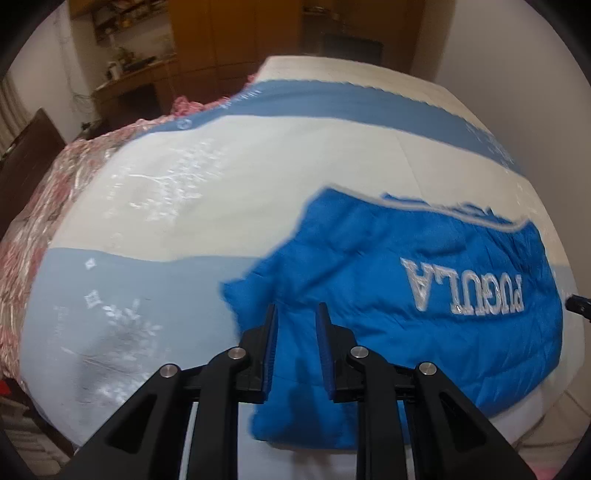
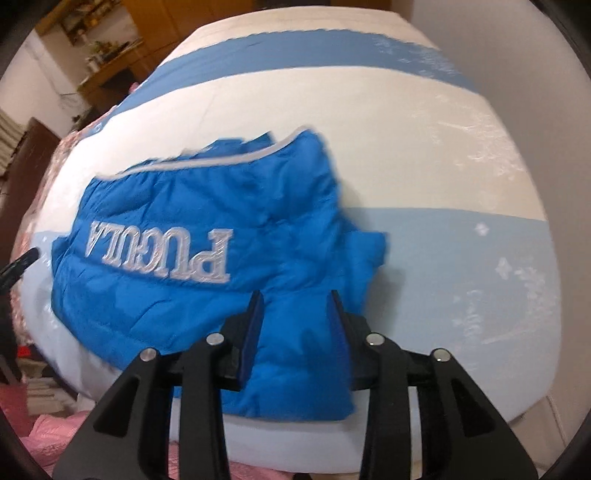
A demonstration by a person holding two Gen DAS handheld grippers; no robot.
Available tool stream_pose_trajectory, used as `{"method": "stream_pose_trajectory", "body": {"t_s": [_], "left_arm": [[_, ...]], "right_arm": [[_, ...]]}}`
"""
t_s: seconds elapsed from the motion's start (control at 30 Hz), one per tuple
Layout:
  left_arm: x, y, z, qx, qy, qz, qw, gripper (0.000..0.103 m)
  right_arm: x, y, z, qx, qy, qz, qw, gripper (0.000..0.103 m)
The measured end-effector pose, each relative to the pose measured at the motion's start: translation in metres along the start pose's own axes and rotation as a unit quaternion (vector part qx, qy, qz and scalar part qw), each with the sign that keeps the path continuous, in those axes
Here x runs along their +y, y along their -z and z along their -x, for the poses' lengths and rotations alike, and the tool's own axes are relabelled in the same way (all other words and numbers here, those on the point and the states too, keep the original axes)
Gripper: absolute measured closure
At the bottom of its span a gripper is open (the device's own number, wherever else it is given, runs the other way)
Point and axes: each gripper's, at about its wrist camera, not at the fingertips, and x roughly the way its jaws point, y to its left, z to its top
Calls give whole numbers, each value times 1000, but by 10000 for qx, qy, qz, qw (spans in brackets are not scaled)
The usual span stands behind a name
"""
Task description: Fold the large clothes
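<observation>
On the blue-and-white striped bedspread (image 1: pixel 258 166) the blue puffer jacket (image 1: pixel 406 295) lies lettering-up near the front edge, so left gripper (image 1: pixel 295 328) and right gripper (image 2: pixel 297 317), fingers spread over its near corners, should pinch together and lift evenly.

A bright blue jacket (image 1: pixel 424 295) of quilted, puffy synthetic cloth with a faint sheen lies on a bed (image 1: pixel 258 166), its raised silver-white lettering (image 1: pixel 461 291) looking embroidered and slightly glossy, a pale piped trim along one edge. The bedspread (image 2: pixel 424 147) beneath is smooth woven cloth in matt cream and blue bands, with shiny white patterning catching the light. The left tongs (image 1: pixel 297 314) and right tongs (image 2: pixel 297 299) are matt black plastic with polished metal pivot pins (image 1: pixel 356 352) and dark blue ribbed pads (image 1: pixel 271 354); wooden cabinets (image 1: pixel 236 29) behind show a warm, smooth finish.
</observation>
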Motion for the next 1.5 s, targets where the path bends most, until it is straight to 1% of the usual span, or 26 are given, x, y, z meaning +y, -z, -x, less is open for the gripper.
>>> {"method": "stream_pose_trajectory", "body": {"t_s": [0.1,0.17,0.23,0.27,0.3,0.43,0.67,0.77,0.83,0.97,1.07,1.2,1.27,1.33,1.37,1.4,1.5], "left_arm": [[-13,12,-17,180,14,-96,9998,81],[-15,18,-36,338,-75,-121,9993,81],[-12,25,-51,484,-32,-49,9988,81],[-10,26,-57,487,-44,-31,9988,81],[-9,27,-60,468,-41,-27,9989,81],[-11,31,-63,436,-38,-25,9990,81],[-12,29,-57,415,-52,17,9991,81],[-10,31,-46,391,10,53,9992,81],[-10,32,-36,358,-8,45,9993,81],[-10,35,-18,274,16,64,9996,81],[-11,39,-8,198,2,23,9998,81],[-11,43,-1,179,59,-13,9998,81],[-9,43,-1,195,63,-49,9998,81],[-7,43,-2,210,78,-45,9997,81],[-7,44,-2,218,79,-38,9997,80],[-6,44,-2,225,80,-39,9997,78],[-3,43,-1,191,51,-53,9998,67]], "right_arm": [[-2,3,-24,216,-15,-198,9996,73],[-11,6,-42,342,85,-328,9988,79],[-15,9,-56,429,48,-427,9982,82],[-18,11,-64,459,51,-487,9977,88],[-20,13,-68,471,68,-521,9975,90],[-18,17,-76,410,100,-504,9978,91],[-17,19,-72,394,149,-692,9967,90],[-13,19,-57,315,128,-749,9966,85],[-14,23,-47,275,60,-768,9966,85],[0,29,-23,130,30,-584,9982,85],[10,36,-15,118,21,-441,9990,85],[11,41,-25,269,77,-442,9986,85],[5,46,-43,479,108,-537,9973,87],[0,47,-54,541,22,-628,9966,88],[-1,48,-55,538,-17,-660,9964,88],[-2,48,-55,537,-26,-673,9963,88],[-7,46,-46,513,-26,-721,9961,88]]}}
